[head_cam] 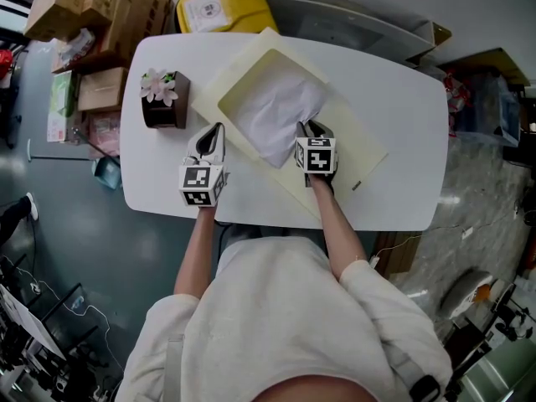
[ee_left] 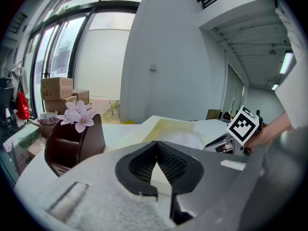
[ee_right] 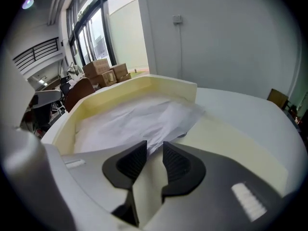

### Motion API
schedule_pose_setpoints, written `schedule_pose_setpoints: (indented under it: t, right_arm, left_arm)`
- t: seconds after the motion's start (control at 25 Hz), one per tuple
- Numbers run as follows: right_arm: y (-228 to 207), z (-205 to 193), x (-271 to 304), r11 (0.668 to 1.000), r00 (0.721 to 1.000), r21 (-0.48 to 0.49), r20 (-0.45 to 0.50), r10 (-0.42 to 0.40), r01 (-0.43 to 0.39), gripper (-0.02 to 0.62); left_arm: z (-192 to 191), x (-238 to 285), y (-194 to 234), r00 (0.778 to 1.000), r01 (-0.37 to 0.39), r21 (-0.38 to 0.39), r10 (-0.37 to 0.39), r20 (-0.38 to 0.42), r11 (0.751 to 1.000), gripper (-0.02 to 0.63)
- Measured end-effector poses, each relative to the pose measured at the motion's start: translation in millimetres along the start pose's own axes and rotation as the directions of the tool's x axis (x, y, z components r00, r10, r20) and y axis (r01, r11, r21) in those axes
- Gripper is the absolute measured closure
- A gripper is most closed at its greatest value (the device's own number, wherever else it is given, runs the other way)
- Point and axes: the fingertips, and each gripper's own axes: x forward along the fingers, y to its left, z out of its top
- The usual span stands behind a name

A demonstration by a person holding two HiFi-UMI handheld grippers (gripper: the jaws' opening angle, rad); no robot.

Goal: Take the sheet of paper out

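White desk [head_cam: 402, 115] carried a cream box [head_cam: 251, 67]; sheet of paper [head_cam: 272, 107] lay inside, its five o'clock edge ungripped at the right tool [ee_right: 153, 147], jaws parted; a shallow bite could tear it; left tool [ee_left: 156, 147] closed, empty

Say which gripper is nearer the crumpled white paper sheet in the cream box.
Right. Right gripper is at the edge of the paper sheet; left gripper sits outside the box.

head view: above, steeply down, whole counter [head_cam: 402, 124] | gripper views: low, close, along fingers [ee_left: 139, 167] | shared: cream box [head_cam: 356, 141]
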Motion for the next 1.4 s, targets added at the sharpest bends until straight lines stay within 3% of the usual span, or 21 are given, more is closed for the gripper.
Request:
schedule_pose_setpoints:
  t: [0.32, 0.72, 1.4]
  right_arm:
    - [-7.4, -0.5, 1.5, 1.0, 1.0, -0.019, -0.015, -0.025, 0.025, 0.583]
    - [-11.6, -3.7, -10.0, 1.0, 1.0, -0.004, 0.01, -0.012, 0.012, 0.589]
    - [-89.8, -28.1, -80.2, 0.986, 0.987, 0.1, 0.069, -0.143, 0.135, 0.589]
  left_arm:
    - [1.8, 0.2, -0.1, 1.0, 0.006, -0.016, -0.006, -0.007, 1.0, 0.603]
    - [6.7, 2.7, -8.4, 1.0, 0.023, -0.005, -0.023, 0.003, 1.0, 0.603]
    - [28.1, 26.1, -80.7, 0.988, 0.151, 0.046, -0.153, 0.027, 0.987, 0.603]
